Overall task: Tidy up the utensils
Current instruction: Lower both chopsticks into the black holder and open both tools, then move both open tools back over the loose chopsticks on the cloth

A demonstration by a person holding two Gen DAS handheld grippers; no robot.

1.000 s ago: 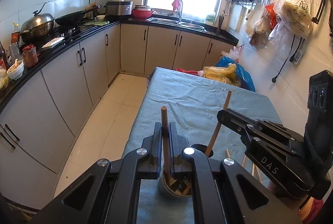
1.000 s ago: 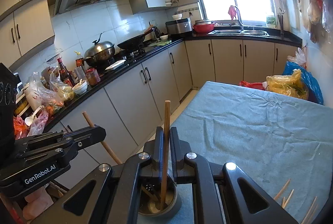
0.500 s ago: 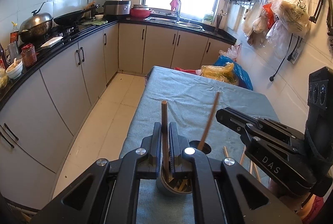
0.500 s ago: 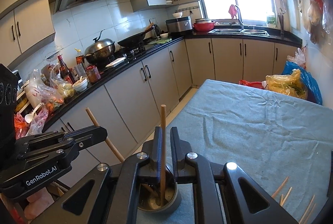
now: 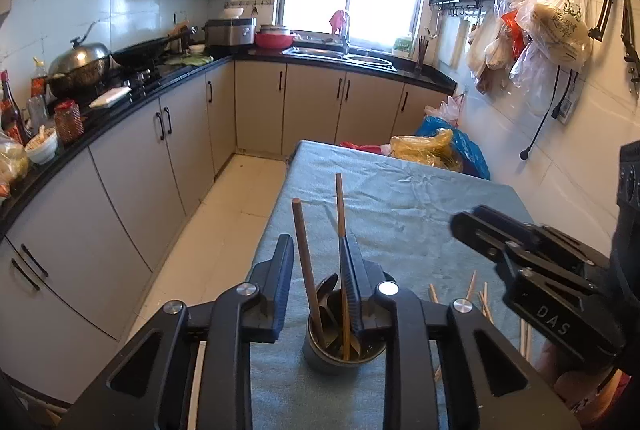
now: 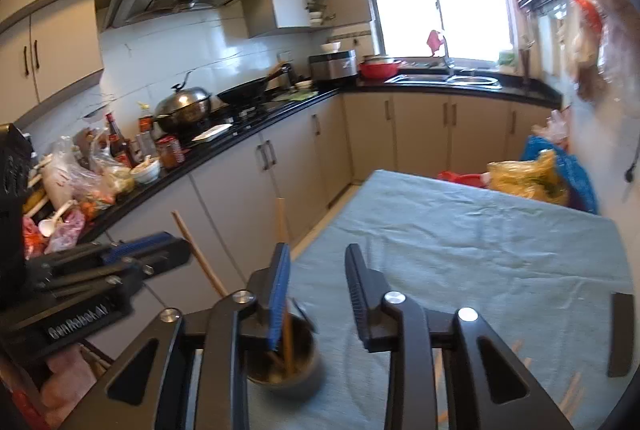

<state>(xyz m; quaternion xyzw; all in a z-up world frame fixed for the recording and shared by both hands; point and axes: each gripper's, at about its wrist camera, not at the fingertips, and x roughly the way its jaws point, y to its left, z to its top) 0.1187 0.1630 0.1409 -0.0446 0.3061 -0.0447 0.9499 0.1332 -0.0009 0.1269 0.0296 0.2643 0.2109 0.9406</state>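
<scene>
On the cloth-covered worktop (image 5: 400,214), I find both hand-held grippers, left (image 5: 316,270) and right (image 6: 318,282), just parted, releasing 2 chopsticks (image 5: 306,262) upright into the cup (image 5: 332,354).

Left gripper (image 5: 316,262): jaws parted, just been opening, tilted forward and down. One stick stands in the gap clear of both pads, a second rests against the right pad; nothing clamped. Right gripper (image 6: 318,282): jaws wider apart, also just been opening, same downward tilt, gap empty. Each gripper shows at the edge of the other's view, close alongside. Bit of hand (image 5: 560,362) under the right one.
</scene>
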